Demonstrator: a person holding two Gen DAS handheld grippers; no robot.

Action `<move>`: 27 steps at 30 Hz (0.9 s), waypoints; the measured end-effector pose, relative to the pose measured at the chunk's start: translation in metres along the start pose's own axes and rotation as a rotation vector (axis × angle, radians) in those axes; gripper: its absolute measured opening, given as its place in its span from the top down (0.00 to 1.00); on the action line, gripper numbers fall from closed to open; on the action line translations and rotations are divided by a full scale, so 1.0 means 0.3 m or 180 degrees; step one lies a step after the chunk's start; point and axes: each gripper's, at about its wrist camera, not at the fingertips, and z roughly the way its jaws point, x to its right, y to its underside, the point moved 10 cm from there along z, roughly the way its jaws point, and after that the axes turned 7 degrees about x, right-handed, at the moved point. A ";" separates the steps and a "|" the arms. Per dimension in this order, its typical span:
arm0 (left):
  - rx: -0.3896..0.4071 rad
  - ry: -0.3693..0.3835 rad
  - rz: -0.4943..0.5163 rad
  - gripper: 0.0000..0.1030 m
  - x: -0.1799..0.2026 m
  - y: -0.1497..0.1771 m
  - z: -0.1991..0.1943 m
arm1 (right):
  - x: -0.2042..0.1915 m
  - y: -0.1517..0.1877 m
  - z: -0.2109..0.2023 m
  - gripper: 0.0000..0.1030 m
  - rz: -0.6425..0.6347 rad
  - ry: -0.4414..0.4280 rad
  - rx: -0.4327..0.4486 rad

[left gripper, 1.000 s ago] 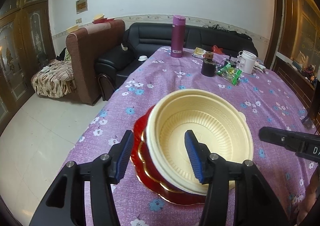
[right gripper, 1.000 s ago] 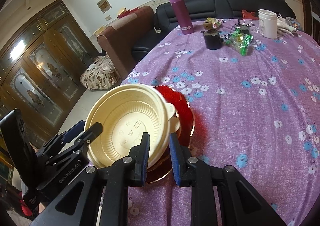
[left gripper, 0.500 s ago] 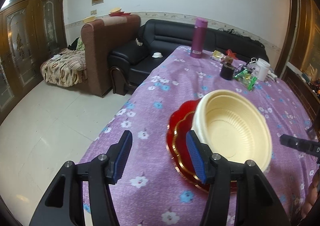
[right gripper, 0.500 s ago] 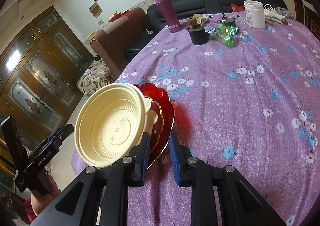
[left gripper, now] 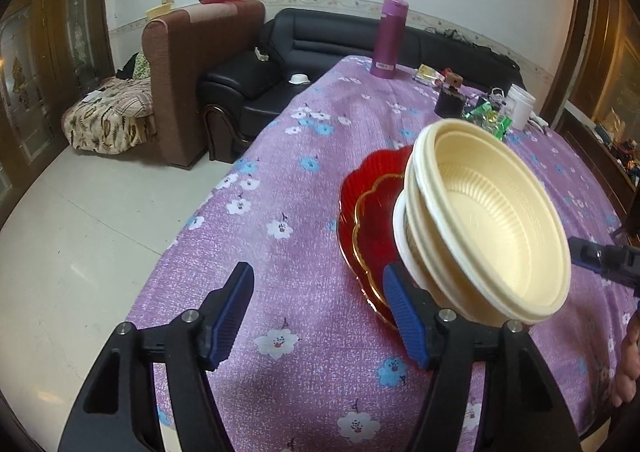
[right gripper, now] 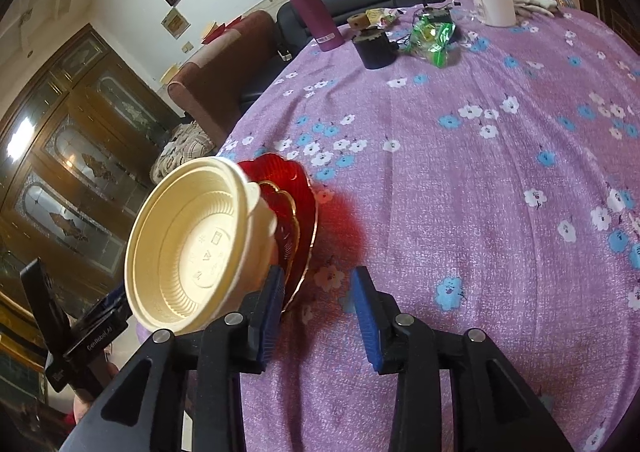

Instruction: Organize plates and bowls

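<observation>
A stack of cream plastic bowls [left gripper: 488,220] [right gripper: 192,248] sits on red gold-rimmed plates [left gripper: 368,204] [right gripper: 296,188] near the left edge of the purple flowered table [left gripper: 300,252]. My left gripper [left gripper: 320,312] stands open just left of the stack, its jaws still opening and only tablecloth between them. Its right finger [left gripper: 404,316] is beside the plates' rim. My right gripper [right gripper: 319,312] is open at the stack's other side, jaws opening. The plates' rim lies just inside its left finger [right gripper: 270,312], and the pads do not press it.
At the table's far end stand a purple flask [left gripper: 390,38], a black jar [left gripper: 450,102], green wrappers [left gripper: 486,116] and a white jar [left gripper: 520,108]. A black sofa [left gripper: 280,64] and a brown armchair [left gripper: 192,72] lie beyond the left table edge, above pale floor.
The left gripper drew back out of the bowl and off to the stack's left, opening wider. The right gripper's jaws parted from the plates' rim. The stack now sits further left in the right wrist view.
</observation>
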 end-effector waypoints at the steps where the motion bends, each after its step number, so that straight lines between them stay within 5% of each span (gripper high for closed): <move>1: -0.0006 0.0005 0.0000 0.35 -0.001 0.002 0.005 | 0.001 -0.001 0.004 0.63 -0.0008 -0.0011 0.0000; 15: -0.0062 0.0174 0.0083 0.68 0.031 -0.004 0.068 | -0.007 0.005 0.072 0.63 -0.0011 -0.0052 -0.0060; 19: -0.0067 0.0196 0.0145 0.76 0.045 -0.006 0.086 | -0.015 0.001 0.096 0.79 -0.0038 -0.0034 -0.0076; 27: -0.0071 0.0214 0.0178 0.82 0.064 -0.008 0.120 | -0.037 0.005 0.137 0.88 -0.0134 0.0014 -0.0094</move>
